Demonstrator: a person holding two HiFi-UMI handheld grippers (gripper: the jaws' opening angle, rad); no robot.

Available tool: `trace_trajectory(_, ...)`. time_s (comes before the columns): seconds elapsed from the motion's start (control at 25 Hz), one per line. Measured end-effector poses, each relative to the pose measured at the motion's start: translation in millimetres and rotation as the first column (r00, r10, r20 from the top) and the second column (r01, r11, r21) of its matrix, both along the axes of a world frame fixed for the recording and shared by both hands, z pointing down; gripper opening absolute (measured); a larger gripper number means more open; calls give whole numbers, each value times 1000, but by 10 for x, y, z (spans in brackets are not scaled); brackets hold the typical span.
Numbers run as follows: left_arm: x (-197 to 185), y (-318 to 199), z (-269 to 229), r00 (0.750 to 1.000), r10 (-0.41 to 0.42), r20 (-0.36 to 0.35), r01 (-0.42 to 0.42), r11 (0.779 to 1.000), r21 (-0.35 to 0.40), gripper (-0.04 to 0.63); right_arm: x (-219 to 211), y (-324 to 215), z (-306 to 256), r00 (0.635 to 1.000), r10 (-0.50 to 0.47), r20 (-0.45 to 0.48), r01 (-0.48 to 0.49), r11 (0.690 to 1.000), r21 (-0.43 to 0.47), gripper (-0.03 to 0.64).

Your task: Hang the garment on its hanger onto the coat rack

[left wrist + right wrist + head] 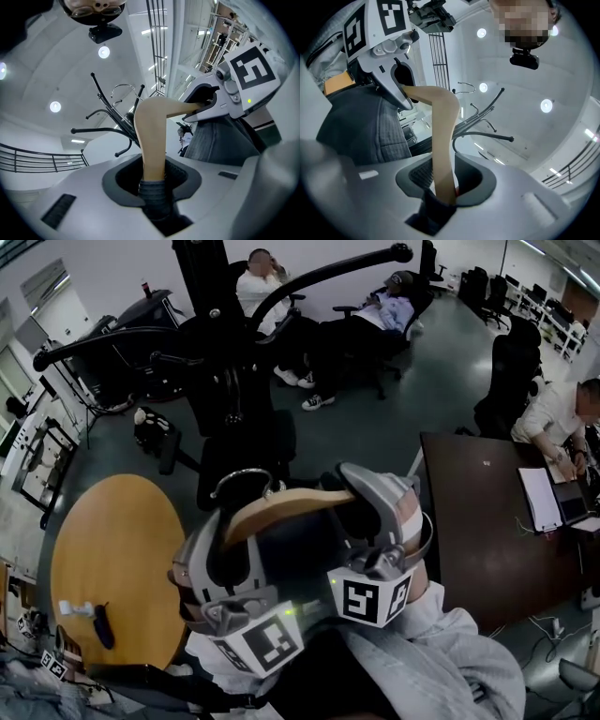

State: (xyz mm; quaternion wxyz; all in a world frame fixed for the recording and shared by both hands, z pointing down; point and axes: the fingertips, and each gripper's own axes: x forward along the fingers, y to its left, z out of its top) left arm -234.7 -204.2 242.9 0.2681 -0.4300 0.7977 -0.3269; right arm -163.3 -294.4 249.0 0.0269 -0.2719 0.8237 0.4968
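The wooden hanger (286, 506) is up in the air in front of me with the dark garment (309, 563) draped over it, and I've got it by both arms. In the left gripper view, the left gripper (152, 183) has its jaws closed partway on the hanger's arm. The pale wood runs straight down between them, and a fold of grey cloth is pinched in with it. It's the same on the other side. The right gripper (440, 190) has its jaws clamped on the opposite arm, part open around the wood, with dark fabric bunched at the bottom of the gap. From the head view both marker cubes face me, and the hanger bridges the two grippers.

The metal hook (246, 482) sticks out from the middle of the hanger, pointing away from me toward the coat rack (220, 362). That rack is black, with long curved arms sweeping left and right. From the left gripper view the hook sits close by the rack's prongs, but I can't tell whether it touches any of them.

Further out, a round wooden desk (117, 554) is down at my left, with a small white item (75, 608) and a dark one (103, 625) near its left edge. A dark desk (478, 531) is on my right, with papers (542, 499) at its far right edge and a person (562, 418) bent over them. Two more people (262, 282) sit in chairs beyond the rack.
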Motion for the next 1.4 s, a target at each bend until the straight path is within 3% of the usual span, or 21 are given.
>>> trace_trajectory(0.2, -278, -284, -154, 998, 47, 42, -47, 999, 13, 103, -226, -244, -131, 998, 54, 39, -54, 998, 11, 109)
trace_trajectory(0.48, -512, -583, -205, 994, 96, 51, -98, 995, 25, 103, -421, -509, -186, 994, 99, 43, -100, 995, 18, 109)
trace_trajectory(0.92, -746, -879, -31, 997, 83, -8, -83, 996, 16, 103, -676, -824, -64, 998, 70, -6, -70, 998, 5, 112)
trace_trajectory(1.4, -997, -1021, 313, 996, 32, -78, -37, 997, -63, 101, -982, -1002, 293, 997, -1, -72, -5, 997, -79, 114)
